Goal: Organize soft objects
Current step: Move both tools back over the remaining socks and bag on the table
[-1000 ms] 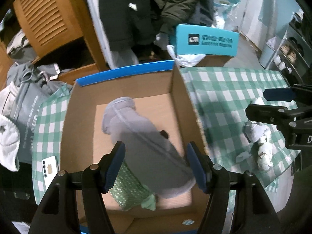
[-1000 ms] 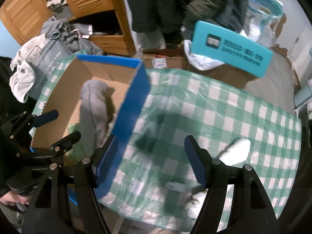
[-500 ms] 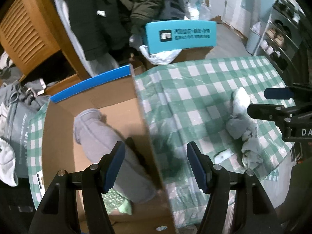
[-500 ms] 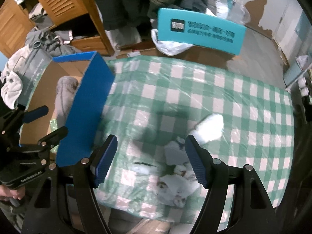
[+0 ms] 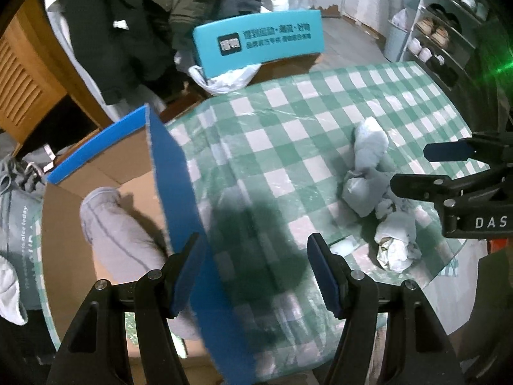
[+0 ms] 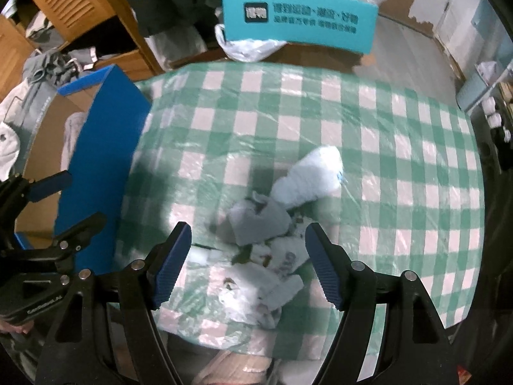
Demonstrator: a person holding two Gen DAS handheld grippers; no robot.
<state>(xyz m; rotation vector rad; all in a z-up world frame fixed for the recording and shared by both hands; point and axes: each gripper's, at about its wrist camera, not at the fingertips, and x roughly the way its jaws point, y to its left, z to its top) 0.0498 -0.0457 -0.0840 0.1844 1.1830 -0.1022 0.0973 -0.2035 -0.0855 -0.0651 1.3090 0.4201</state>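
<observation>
Grey and white socks (image 6: 272, 243) lie heaped on the bench (image 6: 400, 134), well right of the cardboard box (image 6: 105, 147). Your right hand-held gripper (image 6: 247, 263) hangs over the heap, jaws wide and empty. Your left hand-held gripper (image 5: 253, 272), wide and empty too, sits by the box wall, so the right is nearer.

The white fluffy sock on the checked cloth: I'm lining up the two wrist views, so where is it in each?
Left wrist: white fluffy sock, right of centre, top of the sock pile.
Right wrist: near centre, above the pile.
Shared landmark: teal chair back, behind the table.
</observation>
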